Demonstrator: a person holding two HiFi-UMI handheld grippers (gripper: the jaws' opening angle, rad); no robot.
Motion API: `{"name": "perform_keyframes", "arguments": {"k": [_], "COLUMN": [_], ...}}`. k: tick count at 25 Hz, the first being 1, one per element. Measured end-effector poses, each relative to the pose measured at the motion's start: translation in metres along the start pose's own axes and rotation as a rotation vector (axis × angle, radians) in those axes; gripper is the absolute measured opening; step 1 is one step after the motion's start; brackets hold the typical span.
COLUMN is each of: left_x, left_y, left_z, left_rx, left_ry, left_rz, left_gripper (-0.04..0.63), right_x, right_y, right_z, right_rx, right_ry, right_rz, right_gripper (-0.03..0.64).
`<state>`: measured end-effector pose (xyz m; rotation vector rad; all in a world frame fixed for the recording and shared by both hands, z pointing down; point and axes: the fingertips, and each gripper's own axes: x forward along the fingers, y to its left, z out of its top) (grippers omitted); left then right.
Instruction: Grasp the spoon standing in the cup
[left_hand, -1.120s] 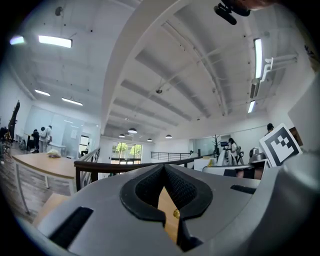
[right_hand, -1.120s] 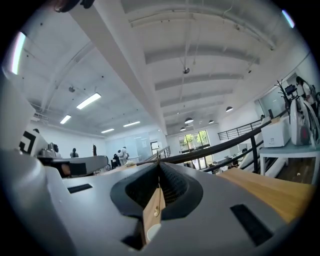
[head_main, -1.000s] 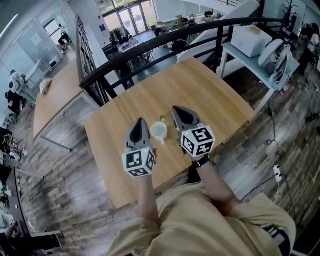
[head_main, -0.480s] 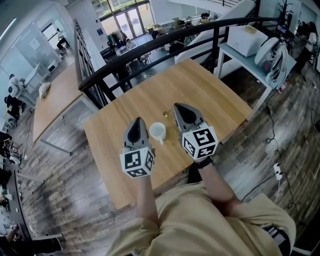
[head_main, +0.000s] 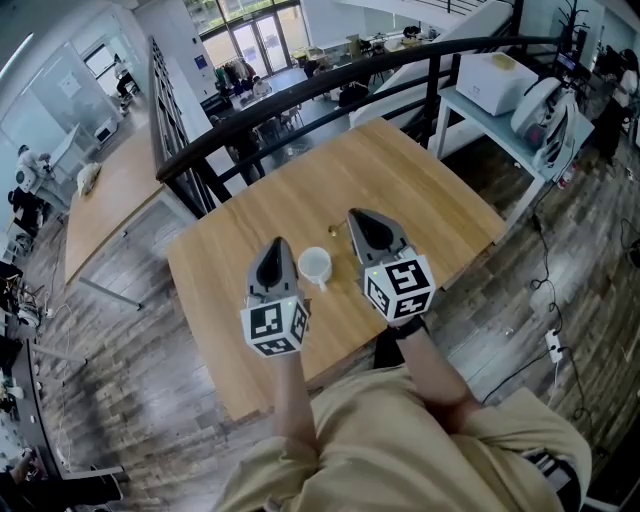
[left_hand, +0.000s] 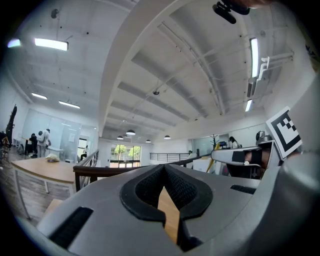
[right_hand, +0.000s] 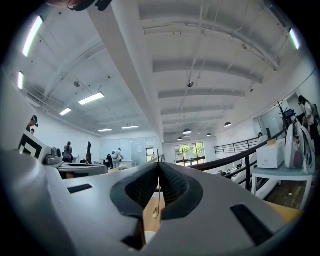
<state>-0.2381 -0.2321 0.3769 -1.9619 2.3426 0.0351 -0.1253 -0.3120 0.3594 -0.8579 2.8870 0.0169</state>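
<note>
Spoon (head_main: 333, 229), gold-coloured, was clamped edge-on between the jaws of the right gripper (head_main: 352, 217). In the right gripper view its thin handle stood up through the closed tips and a round gold end showed below them.

Change over the last second: the gold end had sat against the far rim of the white cup (head_main: 315, 265). It then showed a little beyond that rim and apart from it, carried along as the right gripper rose slightly. The cup had hardly shifted on the wooden table (head_main: 420, 190).

Reading: the grasp looked made and the lift begun. Whether the spoon's lower end had fully cleared the cup could not be told from above.

Left gripper (head_main: 279, 243) hovered just beside the cup on its near left. Its jaws were together with nothing between them, only table showing through the gap behind the tips.

Writing: none legible. The marker cubes (head_main: 398, 288) carried black-and-white square patterns only, and no brand was visible on cup or spoon.
</note>
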Motion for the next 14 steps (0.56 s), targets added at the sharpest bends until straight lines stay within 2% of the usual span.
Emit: {"name": "perform_keyframes", "arguments": {"k": [14], "left_x": [0.034], "left_y": [0.013], "left_z": [-0.039], "left_rx": [-0.051], "left_ry": [0.061], "left_rz": [0.026], "left_gripper": [0.012], "right_x": [0.035], "right_y": [-0.019], "right_z": [-0.044], "right_rx": [0.018], "right_ry": [0.094], "right_rz": [0.015], "right_gripper": [0.017]}}
